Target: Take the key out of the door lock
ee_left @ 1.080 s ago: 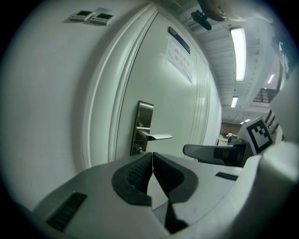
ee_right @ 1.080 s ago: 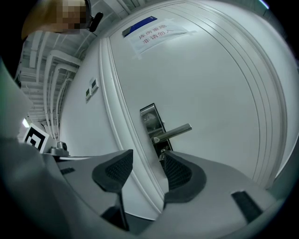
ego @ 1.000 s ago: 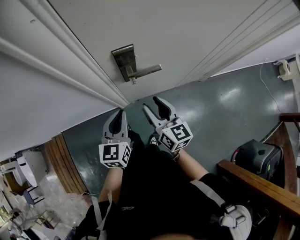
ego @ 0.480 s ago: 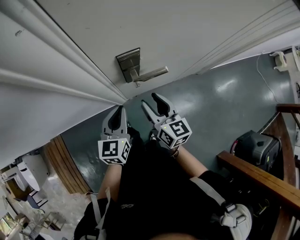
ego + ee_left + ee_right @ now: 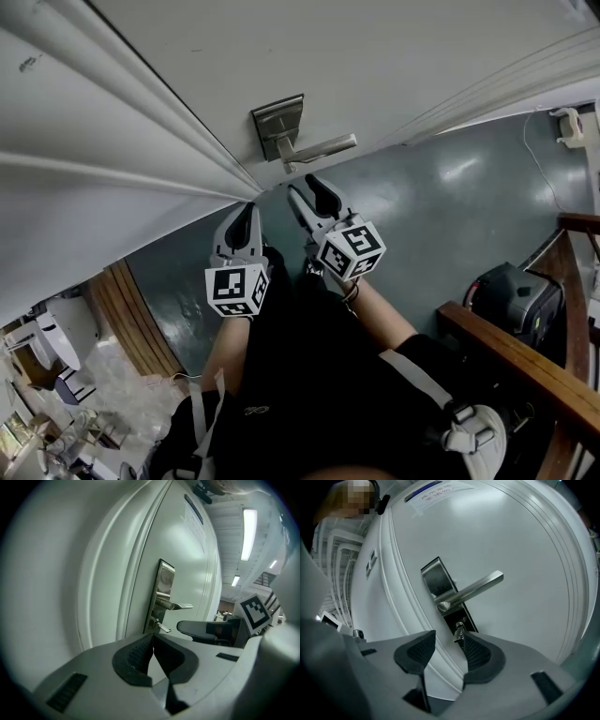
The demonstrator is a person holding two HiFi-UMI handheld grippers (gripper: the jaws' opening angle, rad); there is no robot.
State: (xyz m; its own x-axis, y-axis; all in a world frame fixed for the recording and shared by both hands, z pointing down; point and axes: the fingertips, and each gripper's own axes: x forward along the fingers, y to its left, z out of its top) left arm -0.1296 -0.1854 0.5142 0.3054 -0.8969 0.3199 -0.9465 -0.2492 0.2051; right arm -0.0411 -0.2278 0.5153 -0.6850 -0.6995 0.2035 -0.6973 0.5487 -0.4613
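A steel lock plate (image 5: 277, 125) with a lever handle (image 5: 326, 149) sits on the white door. A small silver key (image 5: 459, 632) sticks out of the keyhole under the lever, and it also shows as the key (image 5: 162, 627) in the left gripper view. My right gripper (image 5: 447, 638) is just short of the key, its jaws apart and closing, with nothing between the pads; the key is beside the tip of its right pad. In the head view this right gripper (image 5: 309, 191) points up at the lock. My left gripper (image 5: 243, 218) hangs lower left, shut and empty.
The white door frame (image 5: 141, 122) runs diagonally at the left. A wooden railing (image 5: 525, 367) and a black case (image 5: 511, 298) stand on the grey-green floor (image 5: 441, 216) at the right. Clutter and wooden boards (image 5: 141, 323) lie at the lower left.
Both grippers have moved closer to the lock; the right one's tips now sit just under the lever handle. The left gripper has stayed shut.
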